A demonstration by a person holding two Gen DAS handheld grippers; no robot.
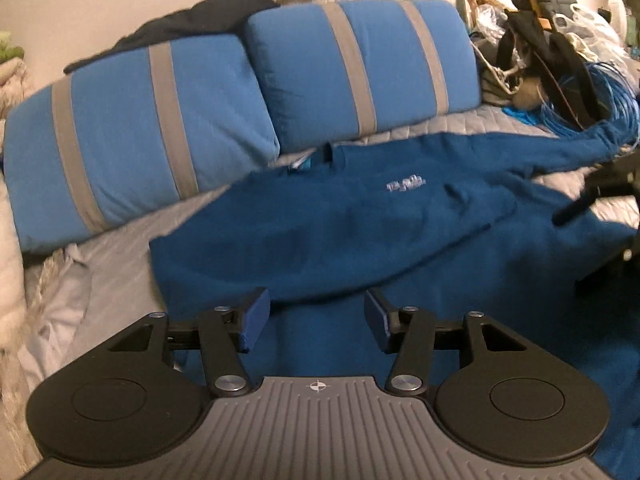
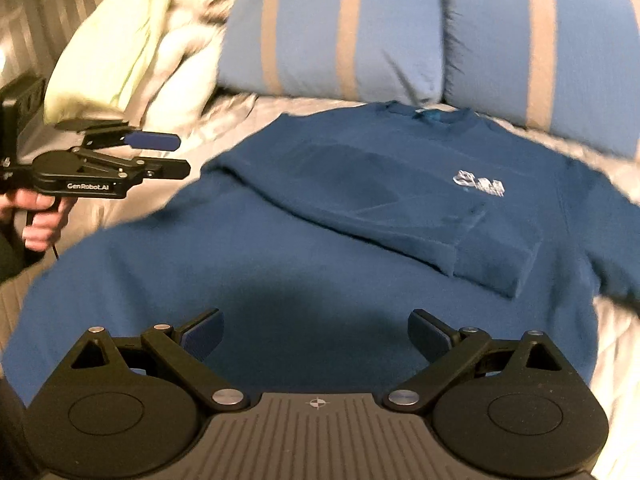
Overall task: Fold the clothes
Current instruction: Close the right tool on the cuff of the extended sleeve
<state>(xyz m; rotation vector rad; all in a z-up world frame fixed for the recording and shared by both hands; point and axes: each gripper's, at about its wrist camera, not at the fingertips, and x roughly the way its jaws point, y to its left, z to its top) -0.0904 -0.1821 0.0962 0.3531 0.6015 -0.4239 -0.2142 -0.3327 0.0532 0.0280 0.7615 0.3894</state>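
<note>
Left gripper (image 1: 317, 319): jaws partly apart, nothing between the blue pads; it hangs over the lower part of the sweatshirt. In the right wrist view it stands at the left edge (image 2: 176, 156), off the garment's left side and above the bedcover, its two fingers apart, gripped by a hand (image 2: 38, 216).
Right gripper (image 2: 316, 336): jaws wide apart, empty; it is poised above the hem area, with no contact visible.
Sweatshirt (image 2: 320, 240): dark blue, lying flat on the grey quilted bedcover (image 1: 120, 256), front side up, with a white chest logo (image 2: 478, 184).
Sweatshirt orientation: collar (image 2: 432, 114) points away from both cameras, toward the pillows; hem lies nearest the grippers. The long axis runs from hem to collar.
Left sleeve (image 2: 400, 220): folded across the chest, cuff lying below the logo.
Right sleeve (image 1: 560, 144): stretched out sideways toward the clutter.
Pillows (image 1: 248, 92): two, blue with grey stripes, just beyond the collar.
</note>
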